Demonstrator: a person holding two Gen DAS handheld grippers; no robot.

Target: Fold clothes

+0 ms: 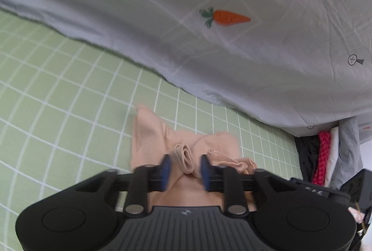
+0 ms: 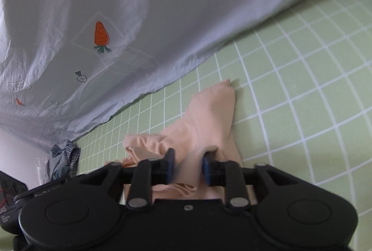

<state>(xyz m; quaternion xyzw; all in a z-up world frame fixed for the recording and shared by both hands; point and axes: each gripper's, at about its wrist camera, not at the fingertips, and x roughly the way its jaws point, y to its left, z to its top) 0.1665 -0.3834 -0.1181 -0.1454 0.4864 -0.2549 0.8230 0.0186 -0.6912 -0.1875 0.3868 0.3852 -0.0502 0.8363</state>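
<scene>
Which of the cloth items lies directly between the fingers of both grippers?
The peach garment, crumpled on the green checked sheet. The white carrot-print quilt lies farther off, and the pile of other clothes sits at the side.

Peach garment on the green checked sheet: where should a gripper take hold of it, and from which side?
Best bet: the far corner of the peach garment, coming in from the open green sheet side. It lies flat in a single layer and sticks out clear; the near end under the right gripper and left gripper is bunched.
</scene>
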